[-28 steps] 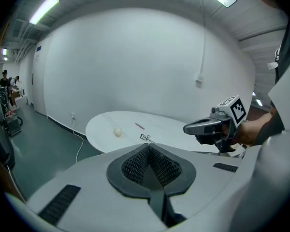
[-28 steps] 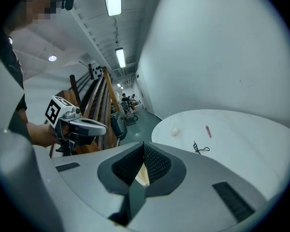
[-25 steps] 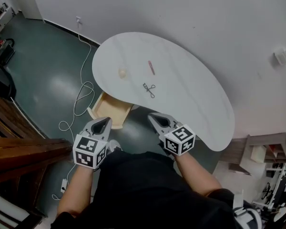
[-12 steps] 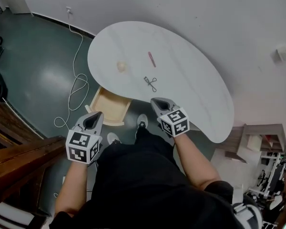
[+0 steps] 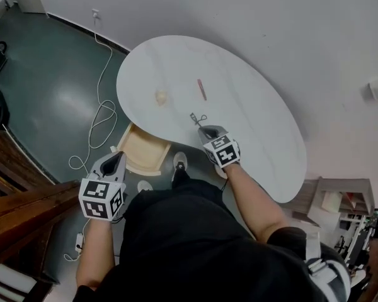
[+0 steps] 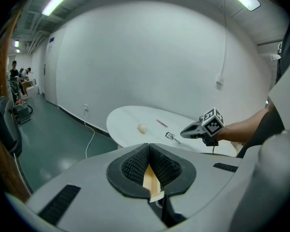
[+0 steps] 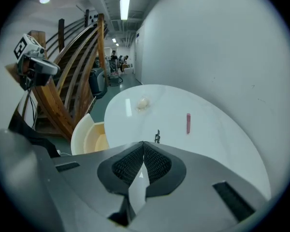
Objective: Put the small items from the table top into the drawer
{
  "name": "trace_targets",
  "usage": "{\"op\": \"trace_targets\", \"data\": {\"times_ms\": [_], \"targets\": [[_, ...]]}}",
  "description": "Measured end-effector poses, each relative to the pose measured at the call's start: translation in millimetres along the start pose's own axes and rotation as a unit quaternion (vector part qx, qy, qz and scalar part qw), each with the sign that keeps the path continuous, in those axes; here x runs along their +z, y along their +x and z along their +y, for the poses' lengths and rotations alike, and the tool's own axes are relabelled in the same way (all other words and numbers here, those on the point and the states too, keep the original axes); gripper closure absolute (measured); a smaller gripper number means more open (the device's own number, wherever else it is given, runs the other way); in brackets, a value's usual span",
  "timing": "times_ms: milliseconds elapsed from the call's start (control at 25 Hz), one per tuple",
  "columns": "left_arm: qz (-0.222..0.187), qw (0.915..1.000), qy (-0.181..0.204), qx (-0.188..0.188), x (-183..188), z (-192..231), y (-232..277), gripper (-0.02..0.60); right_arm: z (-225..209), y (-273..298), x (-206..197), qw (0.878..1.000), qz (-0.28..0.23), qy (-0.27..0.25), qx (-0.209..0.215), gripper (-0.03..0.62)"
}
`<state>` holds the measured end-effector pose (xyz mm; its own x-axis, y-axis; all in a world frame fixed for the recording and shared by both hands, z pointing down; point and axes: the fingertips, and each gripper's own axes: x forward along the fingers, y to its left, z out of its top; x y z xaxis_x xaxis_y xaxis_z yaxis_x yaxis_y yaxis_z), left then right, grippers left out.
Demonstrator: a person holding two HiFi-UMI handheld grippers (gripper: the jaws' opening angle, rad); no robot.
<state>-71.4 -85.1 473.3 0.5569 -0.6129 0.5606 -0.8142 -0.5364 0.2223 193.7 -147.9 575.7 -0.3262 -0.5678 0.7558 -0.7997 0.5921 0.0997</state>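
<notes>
- Three small items lie on the white table [image 5: 258, 131]: a black metal tool [image 5: 198, 118], perhaps a clip, at centre frame; a pink stick [image 5: 201, 89] above it; and a pale lump [image 5: 160, 97] to its left.
- We see the drawer [image 5: 142, 150] open below the lump.
- Right gripper [image 5: 205, 129]: jaws together, empty, just below the tool.
- Left gripper [image 5: 118, 156]: jaws together, empty, lower left.

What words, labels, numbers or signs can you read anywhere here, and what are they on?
None: no word or number can be read.
The left gripper and right gripper bear only black-and-white square markers, patterns, not text.
The table and drawer show no print.
</notes>
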Motion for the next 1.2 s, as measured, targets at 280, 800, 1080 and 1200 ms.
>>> {"op": "trace_targets", "data": {"times_ms": [280,800,1080,1200], "targets": [[0.003,0.9993,-0.024,0.028,9.5,7.3,15.4,0.565,-24.0,32.1,-1.5,0.999,0.027,-0.030,0.014,0.572],[0.006,0.9974,-0.041,0.058,14.2,9.9,16.4,0.565,-33.1,66.0,2.9,0.998,0.052,-0.017,0.034,0.534],[0.005,0.9974,-0.042,0.059,11.0,9.8,10.2,0.566,-35.8,64.5,-0.8,0.998,0.058,-0.008,0.026,0.560],[0.006,0.9976,-0.038,0.057,9.8,11.3,7.9,0.565,-35.4,60.2,-1.3,0.998,0.055,-0.006,0.022,0.574]]}}
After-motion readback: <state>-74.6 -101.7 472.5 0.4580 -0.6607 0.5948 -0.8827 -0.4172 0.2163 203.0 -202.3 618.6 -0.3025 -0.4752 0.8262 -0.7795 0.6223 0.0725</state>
